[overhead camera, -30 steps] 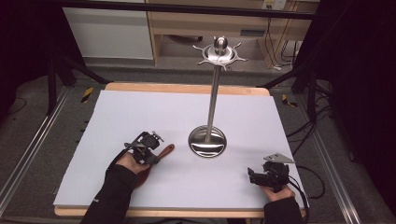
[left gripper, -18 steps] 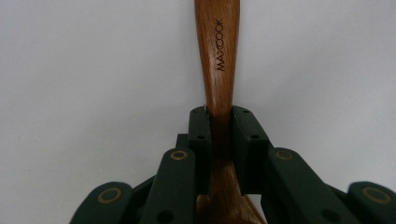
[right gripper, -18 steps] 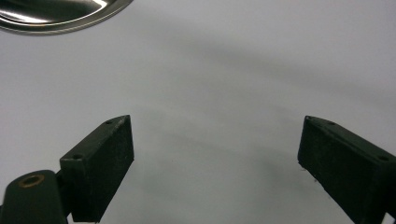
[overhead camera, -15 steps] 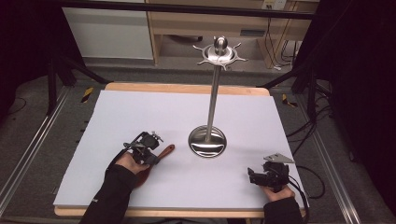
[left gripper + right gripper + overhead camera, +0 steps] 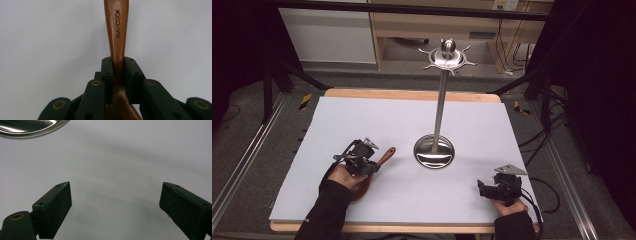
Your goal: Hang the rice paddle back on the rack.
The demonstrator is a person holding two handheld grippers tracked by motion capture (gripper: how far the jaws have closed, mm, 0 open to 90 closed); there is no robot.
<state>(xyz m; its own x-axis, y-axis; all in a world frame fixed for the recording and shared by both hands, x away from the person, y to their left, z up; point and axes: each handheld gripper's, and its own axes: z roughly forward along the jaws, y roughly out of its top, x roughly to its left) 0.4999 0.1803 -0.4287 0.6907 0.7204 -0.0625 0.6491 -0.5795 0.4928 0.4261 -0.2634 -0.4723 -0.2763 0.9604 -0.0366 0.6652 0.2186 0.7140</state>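
Note:
A brown wooden spoon (image 5: 383,157) lies on the white table sheet, its handle pointing toward the metal stand. My left gripper (image 5: 371,162) is shut on the spoon's neck; in the left gripper view the black pads (image 5: 107,72) press both sides of the wood (image 5: 117,30), which carries a printed brand name. The spoon's bowl (image 5: 361,186) sits under the left hand. My right gripper (image 5: 482,189) rests near the front right of the table, open with nothing between its jaws (image 5: 115,205). A tall steel stand (image 5: 441,100) with a round base (image 5: 434,152) and a hooked crown rises at the table's middle.
The white sheet (image 5: 362,125) covers a wooden board with its front edge near the person's arms. The stand's shiny base rim (image 5: 30,130) lies ahead of the right gripper. Cables trail off the table's right side. Shelving and dark frames stand behind.

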